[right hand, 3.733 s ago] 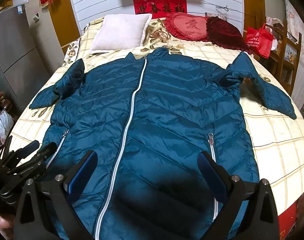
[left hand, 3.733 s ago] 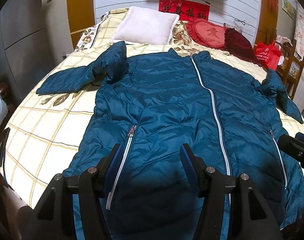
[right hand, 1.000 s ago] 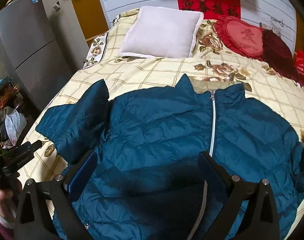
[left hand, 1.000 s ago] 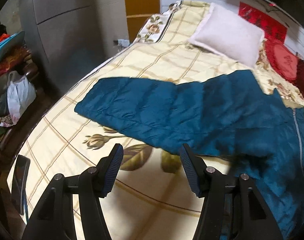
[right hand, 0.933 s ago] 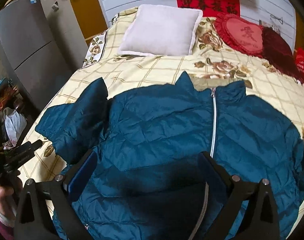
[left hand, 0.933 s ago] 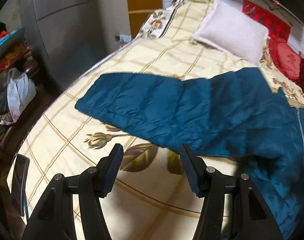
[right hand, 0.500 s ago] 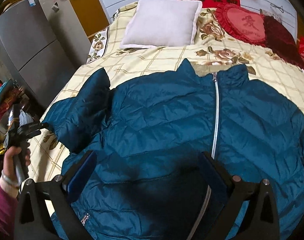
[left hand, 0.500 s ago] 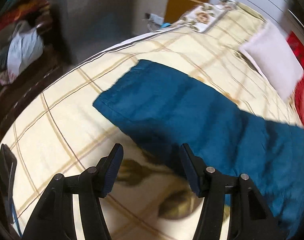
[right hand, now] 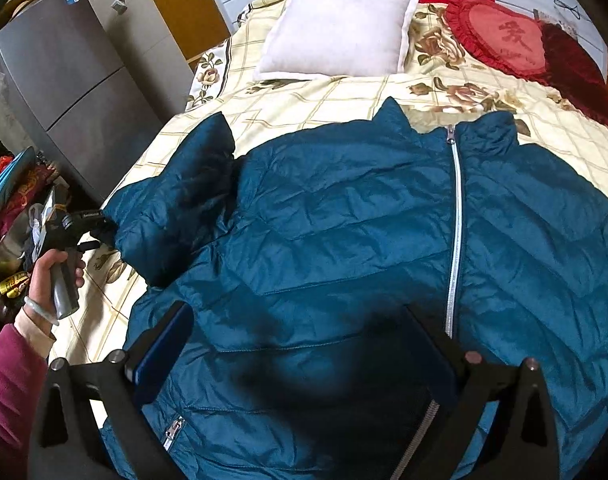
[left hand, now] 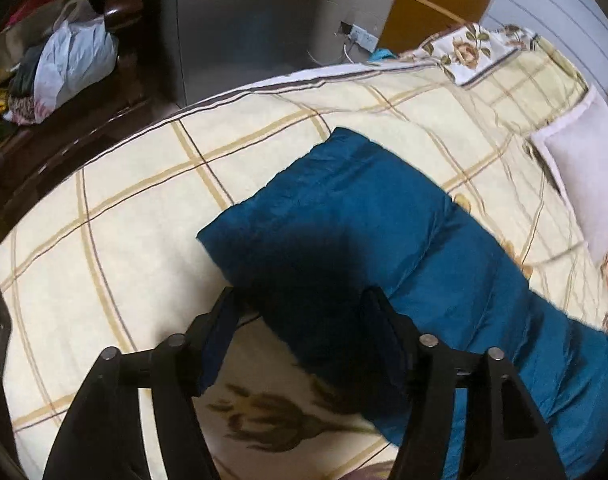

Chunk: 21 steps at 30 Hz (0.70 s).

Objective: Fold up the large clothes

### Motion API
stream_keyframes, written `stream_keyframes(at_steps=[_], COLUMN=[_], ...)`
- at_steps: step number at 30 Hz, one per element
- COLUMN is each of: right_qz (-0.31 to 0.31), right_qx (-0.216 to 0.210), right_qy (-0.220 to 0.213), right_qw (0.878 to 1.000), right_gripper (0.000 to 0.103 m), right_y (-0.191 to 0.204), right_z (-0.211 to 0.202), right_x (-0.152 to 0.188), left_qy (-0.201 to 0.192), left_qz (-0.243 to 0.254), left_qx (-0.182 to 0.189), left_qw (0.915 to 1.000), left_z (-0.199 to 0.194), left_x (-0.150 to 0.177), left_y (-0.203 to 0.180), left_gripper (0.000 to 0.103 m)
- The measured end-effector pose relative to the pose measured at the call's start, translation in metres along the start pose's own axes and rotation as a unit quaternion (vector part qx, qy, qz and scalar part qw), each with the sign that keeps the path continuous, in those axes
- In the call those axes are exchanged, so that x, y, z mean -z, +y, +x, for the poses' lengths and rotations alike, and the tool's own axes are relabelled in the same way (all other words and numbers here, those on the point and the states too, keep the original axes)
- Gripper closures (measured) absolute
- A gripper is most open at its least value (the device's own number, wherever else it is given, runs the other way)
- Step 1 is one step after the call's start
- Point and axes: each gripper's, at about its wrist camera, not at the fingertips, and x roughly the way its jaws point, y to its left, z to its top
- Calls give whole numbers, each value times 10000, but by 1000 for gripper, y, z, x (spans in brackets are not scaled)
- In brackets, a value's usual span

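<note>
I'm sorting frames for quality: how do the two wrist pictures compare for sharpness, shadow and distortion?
Left wrist view: slight motion smear along the sleeve edges, and a dark shadow on its near part by the left tool. Right wrist view: sharper; a shadow patch falls on the jacket ahead of the right tool. Both bow straight lines, fisheye style.

One teal puffer jacket lies on one bed; two grippers, the left gripper and the right gripper; one white pillow; two red cushions, a heart-shaped cushion and a dark red cushion; one grey refrigerator; one white plastic bag; one hand.
</note>
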Motion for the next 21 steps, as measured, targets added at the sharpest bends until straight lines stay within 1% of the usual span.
stream_keyframes(at_steps=[1, 3, 6, 10, 14, 17, 18, 19, 20, 21], right_qz=[-6, -26, 4, 56, 54, 66, 84, 94, 106, 118], right_qx=[-2, 8, 11, 7, 8, 19, 20, 21, 23, 27], right_qy=[13, 28, 44, 66, 95, 108, 110, 113, 117, 120], right_qw=[10000, 10000, 10000, 10000, 9999, 9999, 9999, 9999, 9999, 9999], right_gripper=[0, 0, 0, 0, 0, 0, 0, 0, 0, 0], right_y=[0, 0, -3, -5, -6, -7, -8, -9, -10, -11], right_z=[1, 2, 4, 5, 4, 3, 2, 2, 1, 0], right_x=[0, 1, 1, 2, 4, 6, 7, 8, 8, 10], left_qy=[-19, -19, -8, 59, 75, 104, 75, 21, -5, 52], left_qz=[-32, 31, 137, 157, 337, 453, 462, 461, 420, 319], left_qx=[42, 31, -36, 2, -48, -134, -95, -40, 107, 362], left_qw=[10000, 10000, 9999, 9999, 9994, 9988, 9989, 9989, 9991, 9988], left_z=[0, 3, 5, 8, 9, 10, 8, 6, 3, 2], left_x=[0, 0, 0, -2, -1, 0, 0, 1, 1, 0], left_y=[-1, -5, -9, -12, -16, -20, -20, -19, -18, -16], left_gripper=[40, 36, 31, 25, 23, 26, 38, 69, 87, 100])
